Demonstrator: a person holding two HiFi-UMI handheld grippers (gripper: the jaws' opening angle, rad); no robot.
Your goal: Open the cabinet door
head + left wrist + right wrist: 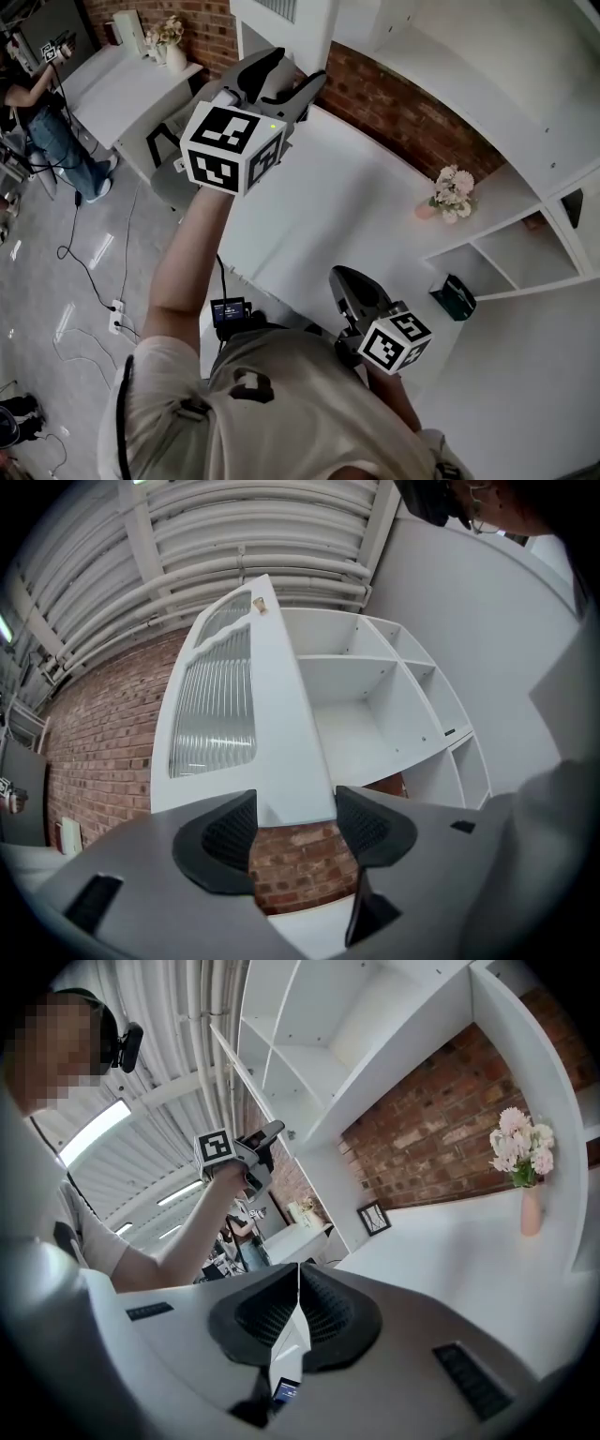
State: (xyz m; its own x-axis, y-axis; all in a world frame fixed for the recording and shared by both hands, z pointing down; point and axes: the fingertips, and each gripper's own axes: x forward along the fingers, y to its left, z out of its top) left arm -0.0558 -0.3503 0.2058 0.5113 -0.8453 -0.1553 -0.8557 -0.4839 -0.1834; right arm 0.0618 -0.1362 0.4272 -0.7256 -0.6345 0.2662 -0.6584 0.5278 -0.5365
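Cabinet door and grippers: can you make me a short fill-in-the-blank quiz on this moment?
1. The cabinet door, between the jaws of the left gripper, is swung ___.
2. The jaws of the right gripper are closed on ___.
3. The pink vase holds ___.
Missing words: open; nothing; flowers.

a red brick wall stands behind a long white table. the floor is grey. white pipes run side by side up high.

head: steeply down | left gripper view: near cabinet door | shared: shelves
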